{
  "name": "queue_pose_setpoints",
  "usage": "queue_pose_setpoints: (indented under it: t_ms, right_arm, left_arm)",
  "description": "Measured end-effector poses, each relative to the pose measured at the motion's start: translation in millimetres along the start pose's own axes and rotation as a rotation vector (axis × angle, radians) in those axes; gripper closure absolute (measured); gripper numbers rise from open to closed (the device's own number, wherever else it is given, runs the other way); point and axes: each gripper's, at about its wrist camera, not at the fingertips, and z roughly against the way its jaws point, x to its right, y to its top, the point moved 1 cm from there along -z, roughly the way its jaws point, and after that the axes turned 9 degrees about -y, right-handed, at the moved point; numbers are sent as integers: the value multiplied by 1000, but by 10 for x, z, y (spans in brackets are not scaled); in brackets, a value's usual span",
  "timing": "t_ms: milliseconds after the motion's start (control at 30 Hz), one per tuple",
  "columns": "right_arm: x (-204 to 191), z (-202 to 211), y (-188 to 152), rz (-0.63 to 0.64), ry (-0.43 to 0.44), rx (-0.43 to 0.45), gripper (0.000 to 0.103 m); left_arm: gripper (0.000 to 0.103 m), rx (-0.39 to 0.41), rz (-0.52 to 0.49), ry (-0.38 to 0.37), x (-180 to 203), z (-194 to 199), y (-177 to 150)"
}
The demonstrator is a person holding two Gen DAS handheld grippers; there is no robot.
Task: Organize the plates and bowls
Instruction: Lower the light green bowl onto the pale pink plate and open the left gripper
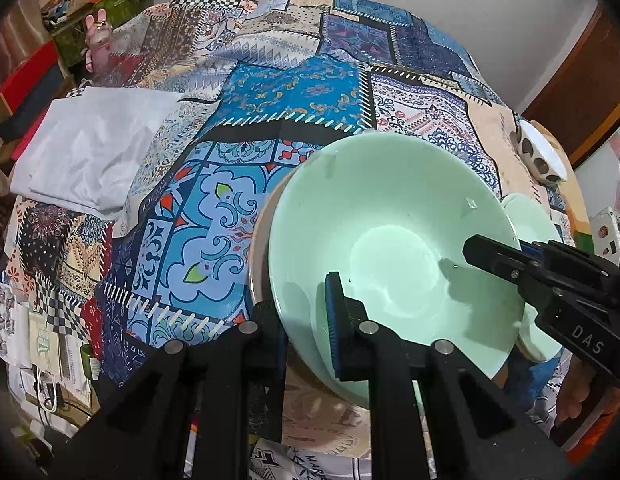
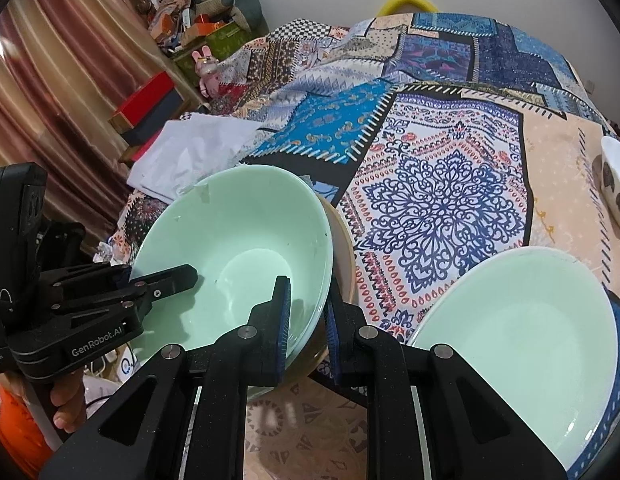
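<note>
A large mint-green bowl (image 1: 393, 240) (image 2: 238, 240) sits nested in a tan bowl (image 1: 257, 256) (image 2: 343, 248), low over the patchwork tablecloth (image 1: 294, 92) (image 2: 441, 200). My left gripper (image 1: 302, 332) (image 2: 150, 276) is shut on the stack's rim on one side, one finger inside the green bowl and one outside. On the opposite side my right gripper (image 2: 308, 328) (image 1: 505, 252) is shut on the rim, also with one finger in and one out. Just right of the stack a second mint-green bowl (image 2: 521, 328) (image 1: 533, 224) rests on the cloth.
A white bowl with dark spots (image 1: 543, 156) (image 2: 617, 184) stands near the table's right edge. A crumpled white bag (image 1: 90, 148) (image 2: 190, 152) lies at the left. Boxes, clutter and a pink bunny figure (image 1: 98, 36) (image 2: 208, 68) stand beyond the far left corner.
</note>
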Motion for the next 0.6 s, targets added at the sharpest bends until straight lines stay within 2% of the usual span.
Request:
queue_pose_setpoints:
  t_ms: [600]
  right_arm:
    - [32,21,-33,7,15,-4,86]
  left_arm:
    - [87,5,-55,54,37,-64,29]
